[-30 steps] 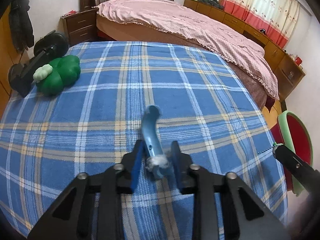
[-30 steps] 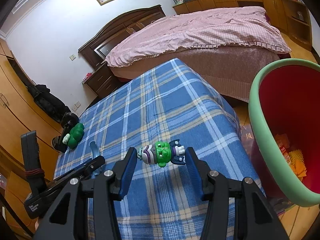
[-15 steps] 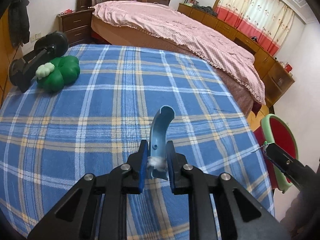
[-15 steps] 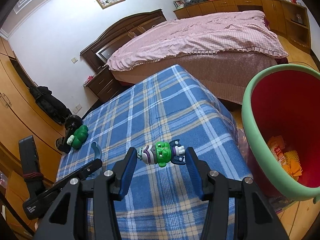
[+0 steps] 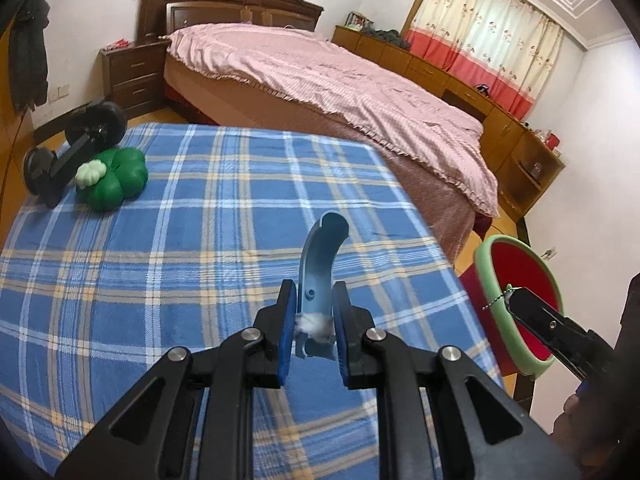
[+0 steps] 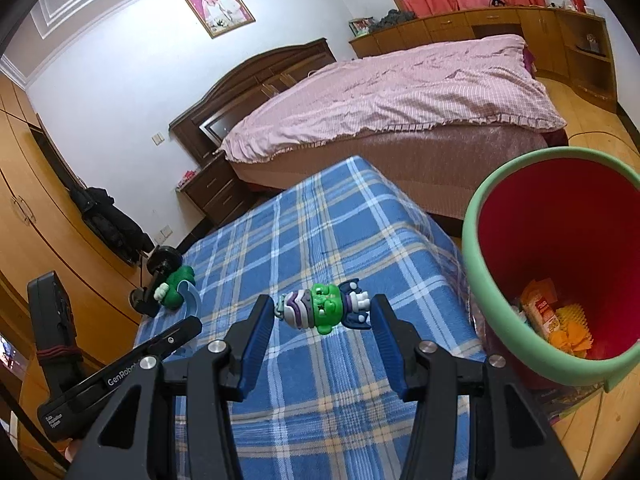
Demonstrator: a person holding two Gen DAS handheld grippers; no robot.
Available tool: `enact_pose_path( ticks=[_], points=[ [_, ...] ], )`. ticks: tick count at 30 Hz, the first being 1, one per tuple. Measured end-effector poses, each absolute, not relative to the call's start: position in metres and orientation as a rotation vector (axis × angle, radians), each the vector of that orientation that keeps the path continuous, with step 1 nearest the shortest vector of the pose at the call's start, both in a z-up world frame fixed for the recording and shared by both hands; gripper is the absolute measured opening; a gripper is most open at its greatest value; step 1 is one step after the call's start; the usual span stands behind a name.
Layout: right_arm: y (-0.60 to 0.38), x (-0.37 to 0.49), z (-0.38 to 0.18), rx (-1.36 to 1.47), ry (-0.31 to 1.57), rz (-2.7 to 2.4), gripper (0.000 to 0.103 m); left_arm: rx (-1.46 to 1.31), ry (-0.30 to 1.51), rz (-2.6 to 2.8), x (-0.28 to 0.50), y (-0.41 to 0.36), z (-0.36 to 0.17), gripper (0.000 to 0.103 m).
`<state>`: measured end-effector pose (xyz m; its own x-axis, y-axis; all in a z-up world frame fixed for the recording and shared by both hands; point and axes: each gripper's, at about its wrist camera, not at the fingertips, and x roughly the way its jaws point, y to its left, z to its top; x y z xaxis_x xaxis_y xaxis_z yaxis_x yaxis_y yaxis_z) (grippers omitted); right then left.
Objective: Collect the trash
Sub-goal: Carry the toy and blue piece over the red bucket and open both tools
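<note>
My left gripper (image 5: pixel 314 312) is shut on a curved blue plastic piece (image 5: pixel 322 252) with white fluff at its base, held above the blue plaid table (image 5: pixel 180 260). My right gripper (image 6: pixel 322 314) is shut on a small green toy figure (image 6: pixel 322 308), held end to end between the pads above the table's right side. The green-rimmed red trash bin (image 6: pixel 560 264) stands on the floor to the right of the table, with orange wrappers (image 6: pixel 556 320) inside. The bin also shows in the left wrist view (image 5: pixel 520 300), with my right gripper's finger in front of it.
A green clover-shaped toy (image 5: pixel 114 180) and a black dumbbell (image 5: pixel 72 152) lie at the table's far left corner. A pink-covered bed (image 5: pixel 340 92) stands beyond the table. Wooden cabinets (image 6: pixel 520 28) line the far wall.
My left gripper closed on the blue curved piece and lifted it off the table. My right gripper rose with the toy figure, staying beside the bin.
</note>
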<state>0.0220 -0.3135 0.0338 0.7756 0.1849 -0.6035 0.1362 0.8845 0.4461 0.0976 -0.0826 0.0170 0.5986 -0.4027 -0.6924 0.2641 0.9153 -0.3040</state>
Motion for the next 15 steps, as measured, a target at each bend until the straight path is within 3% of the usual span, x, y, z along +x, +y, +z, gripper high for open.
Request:
enact_pose_path(
  ticks=[15],
  points=[
    [-0.351, -0.016, 0.051, 0.536, 0.617, -0.046, 0.053, -0.144, 0.829, -0.500, 0.081, -0.126, 0.038, 0.018]
  ],
)
